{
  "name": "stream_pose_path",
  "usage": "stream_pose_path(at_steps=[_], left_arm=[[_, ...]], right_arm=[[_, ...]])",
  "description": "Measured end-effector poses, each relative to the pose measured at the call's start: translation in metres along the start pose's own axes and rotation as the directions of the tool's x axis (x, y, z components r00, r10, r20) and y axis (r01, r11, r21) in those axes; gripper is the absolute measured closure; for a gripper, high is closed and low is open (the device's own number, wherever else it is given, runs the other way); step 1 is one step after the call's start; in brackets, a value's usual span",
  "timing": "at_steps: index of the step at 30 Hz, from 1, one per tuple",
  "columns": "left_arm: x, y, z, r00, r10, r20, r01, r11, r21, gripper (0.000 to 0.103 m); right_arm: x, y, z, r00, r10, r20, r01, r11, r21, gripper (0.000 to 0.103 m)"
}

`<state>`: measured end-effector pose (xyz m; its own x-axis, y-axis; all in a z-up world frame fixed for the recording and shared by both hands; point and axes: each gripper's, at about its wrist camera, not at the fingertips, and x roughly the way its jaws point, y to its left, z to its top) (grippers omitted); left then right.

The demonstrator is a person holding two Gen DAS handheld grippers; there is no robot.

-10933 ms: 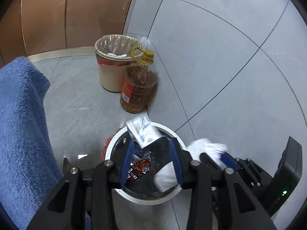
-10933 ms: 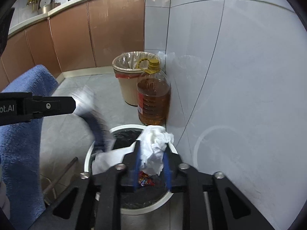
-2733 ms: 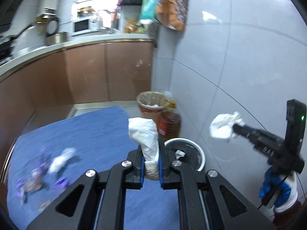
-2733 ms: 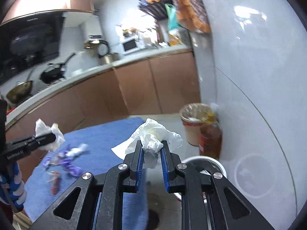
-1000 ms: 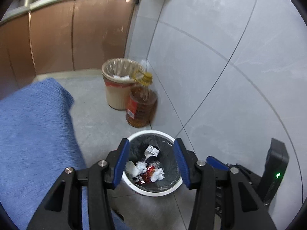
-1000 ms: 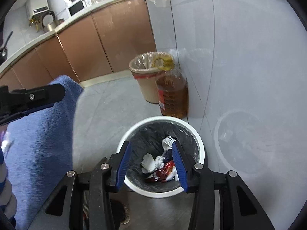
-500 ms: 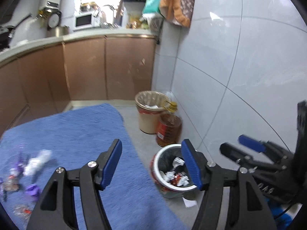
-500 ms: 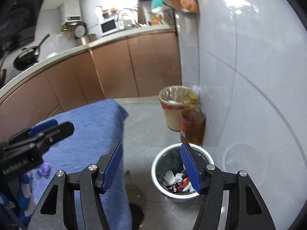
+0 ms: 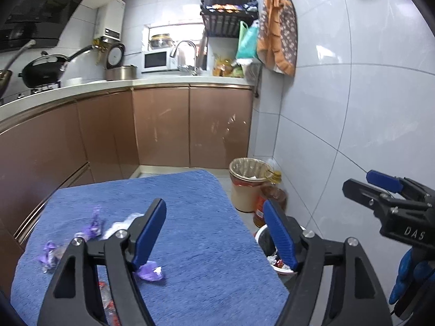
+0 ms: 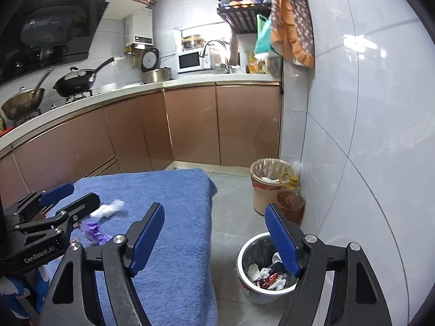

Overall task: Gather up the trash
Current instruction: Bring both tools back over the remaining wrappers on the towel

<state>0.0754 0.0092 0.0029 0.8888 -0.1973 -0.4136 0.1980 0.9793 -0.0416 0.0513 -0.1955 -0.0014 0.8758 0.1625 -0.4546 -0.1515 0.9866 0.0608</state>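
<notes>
Both grippers are open and empty above the blue cloth table (image 9: 206, 247). My left gripper (image 9: 214, 233) hovers over its near part, and shows in the right wrist view (image 10: 68, 198). My right gripper (image 10: 214, 236) is at the table's right edge, and shows in the left wrist view (image 9: 380, 187). On the cloth lie purple wrappers (image 9: 93, 226), a purple wrapper (image 9: 151, 270) by my left finger, a white crumpled tissue (image 10: 110, 207) and red wrappers (image 9: 107, 305). The white trash bin (image 10: 247, 282) stands on the floor to the right, holding tissues and wrappers.
A beige lined bin (image 10: 267, 187) and an oil bottle (image 10: 291, 203) stand by the tiled wall (image 10: 367, 135) behind the white bin. Brown cabinets (image 10: 190, 125) with a counter, pans and a microwave run along the back.
Both grippers have pulled back and up from the white bin after dropping their tissues in it. They now face the table and kitchen, jaws wide open.
</notes>
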Motion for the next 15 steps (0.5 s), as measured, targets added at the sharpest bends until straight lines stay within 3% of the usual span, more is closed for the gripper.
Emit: stream_pose_path(at_steps=[15], left_arm=[[-0.079,0.058,-0.017,0.994,0.05,0.098,-0.042,0.996,-0.078,0.027]], right_arm=[[-0.053,0.058,0.015,0.997,0.031,0.077,-0.022,0.994,-0.108,0.023]])
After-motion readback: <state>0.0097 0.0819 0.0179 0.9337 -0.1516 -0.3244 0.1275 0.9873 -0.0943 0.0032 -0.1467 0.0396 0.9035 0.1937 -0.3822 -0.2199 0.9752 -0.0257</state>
